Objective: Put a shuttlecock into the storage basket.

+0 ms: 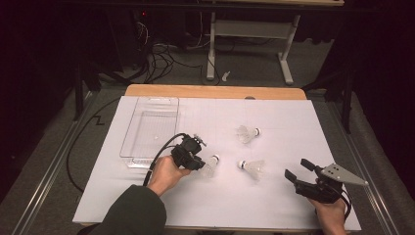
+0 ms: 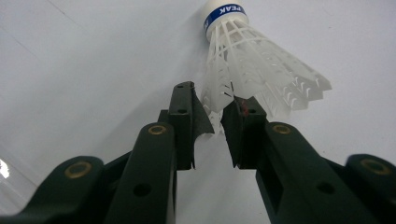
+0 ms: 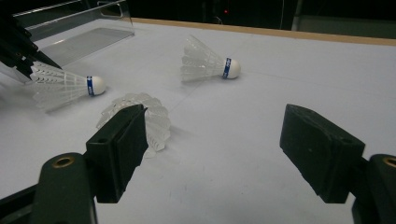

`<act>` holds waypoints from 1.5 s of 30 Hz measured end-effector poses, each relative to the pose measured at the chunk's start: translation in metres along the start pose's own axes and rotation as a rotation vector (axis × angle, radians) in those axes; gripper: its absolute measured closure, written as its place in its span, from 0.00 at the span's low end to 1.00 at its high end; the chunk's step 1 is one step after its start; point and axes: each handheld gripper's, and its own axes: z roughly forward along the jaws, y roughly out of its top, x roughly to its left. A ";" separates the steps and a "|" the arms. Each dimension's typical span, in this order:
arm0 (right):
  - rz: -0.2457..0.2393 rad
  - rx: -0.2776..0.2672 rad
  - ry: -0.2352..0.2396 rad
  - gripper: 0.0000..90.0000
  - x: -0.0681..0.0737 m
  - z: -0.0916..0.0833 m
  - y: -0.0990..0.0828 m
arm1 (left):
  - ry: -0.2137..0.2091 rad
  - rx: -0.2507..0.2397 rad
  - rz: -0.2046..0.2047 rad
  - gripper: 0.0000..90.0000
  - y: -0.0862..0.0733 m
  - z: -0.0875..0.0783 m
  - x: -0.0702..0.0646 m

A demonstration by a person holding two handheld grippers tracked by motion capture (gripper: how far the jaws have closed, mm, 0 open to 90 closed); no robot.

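the high view looks down and forward over the whole bench (image 1: 274,196), each tongs camera sits low and close above it, and all three share the nearest shuttlecock (image 1: 209,166).

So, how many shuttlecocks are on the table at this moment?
3. One shuttlecock lies at the left gripper, its skirt edge between the jaws. The middle shuttlecock lies near the centre. The far shuttlecock lies behind it. The clear tray looks empty.

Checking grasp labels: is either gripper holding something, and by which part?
The left gripper pinches a shuttlecock by its skirt's edge; the right gripper holds nothing.
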 end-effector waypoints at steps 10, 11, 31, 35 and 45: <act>-0.001 0.001 0.000 0.26 0.000 0.000 0.000 | -0.011 0.006 0.005 0.91 0.001 0.002 0.000; -0.001 0.001 0.000 0.26 0.000 0.000 0.000 | -0.011 0.007 0.005 0.91 0.001 0.002 0.000; -0.008 0.016 0.008 0.26 0.001 0.002 0.000 | -0.024 -0.010 0.020 1.00 0.000 -0.002 -0.003; -0.011 0.026 0.011 0.26 0.001 0.003 -0.001 | -0.033 -0.022 0.014 1.00 -0.001 -0.006 -0.002; -0.013 0.037 0.014 0.26 0.001 0.004 -0.001 | -0.050 -0.055 -0.002 1.00 -0.004 -0.018 0.001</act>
